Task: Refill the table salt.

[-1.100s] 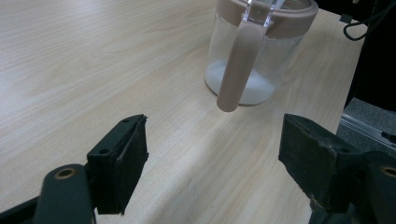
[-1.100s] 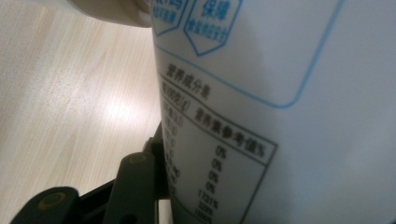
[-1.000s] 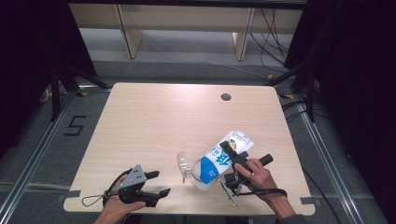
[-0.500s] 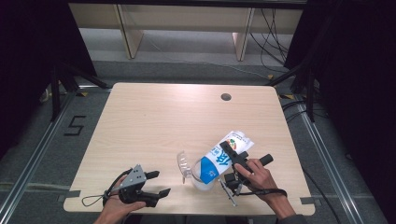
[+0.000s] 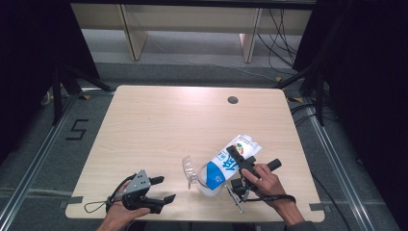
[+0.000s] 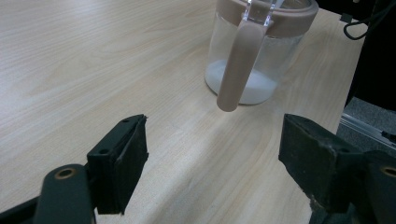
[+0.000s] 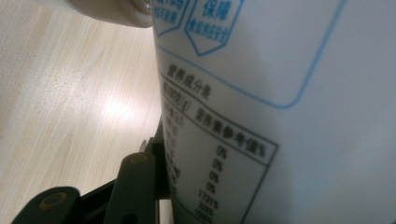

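The right gripper (image 5: 236, 169) is clamped on the tilted salt bag (image 5: 230, 163), mouth down over the jar (image 6: 259, 51). The left gripper (image 5: 162, 190), jaws apart, lies left of the jar.

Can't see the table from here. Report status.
Right gripper shut on bag, tipped over jar. Left gripper open, idle. Nothing in the way.
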`<state>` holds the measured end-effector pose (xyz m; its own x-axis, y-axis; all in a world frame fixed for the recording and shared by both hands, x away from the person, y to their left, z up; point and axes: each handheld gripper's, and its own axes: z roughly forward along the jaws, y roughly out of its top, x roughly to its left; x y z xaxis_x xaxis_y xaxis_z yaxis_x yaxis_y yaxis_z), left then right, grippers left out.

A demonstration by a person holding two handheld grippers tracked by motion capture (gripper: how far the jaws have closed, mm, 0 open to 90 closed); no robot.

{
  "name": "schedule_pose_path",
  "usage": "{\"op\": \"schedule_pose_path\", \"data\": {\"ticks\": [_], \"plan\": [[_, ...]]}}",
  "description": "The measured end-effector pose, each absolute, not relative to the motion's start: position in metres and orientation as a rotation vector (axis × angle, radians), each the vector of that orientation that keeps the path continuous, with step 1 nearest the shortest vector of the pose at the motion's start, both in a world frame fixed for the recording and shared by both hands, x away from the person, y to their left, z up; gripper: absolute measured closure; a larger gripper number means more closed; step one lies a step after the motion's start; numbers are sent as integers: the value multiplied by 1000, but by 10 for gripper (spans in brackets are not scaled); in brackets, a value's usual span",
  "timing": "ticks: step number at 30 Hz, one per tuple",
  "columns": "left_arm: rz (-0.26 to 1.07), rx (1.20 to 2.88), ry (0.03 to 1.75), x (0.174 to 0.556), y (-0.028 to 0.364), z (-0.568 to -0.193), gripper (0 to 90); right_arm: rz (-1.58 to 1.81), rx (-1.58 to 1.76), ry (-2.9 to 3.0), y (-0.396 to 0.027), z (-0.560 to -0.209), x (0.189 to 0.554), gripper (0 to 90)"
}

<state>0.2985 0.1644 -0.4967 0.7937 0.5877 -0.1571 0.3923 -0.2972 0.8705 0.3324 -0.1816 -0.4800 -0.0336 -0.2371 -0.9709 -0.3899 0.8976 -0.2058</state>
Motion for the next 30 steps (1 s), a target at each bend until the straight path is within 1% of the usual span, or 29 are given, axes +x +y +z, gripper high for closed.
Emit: {"op": "schedule_pose_path", "data": {"ticks": [12, 15, 16, 30], "plan": [[225, 1918, 739, 298, 164, -497, 232, 125, -496, 1619, -182, -479, 332, 580], [241, 1945, 734, 299, 165, -497, 232, 125, -498, 1620, -182, -480, 332, 581], [229, 1923, 740, 298, 164, -497, 232, 125, -496, 1621, -182, -480, 332, 581], [231, 1924, 739, 298, 164, -497, 232, 119, -500, 1620, -182, -480, 332, 581]]}}
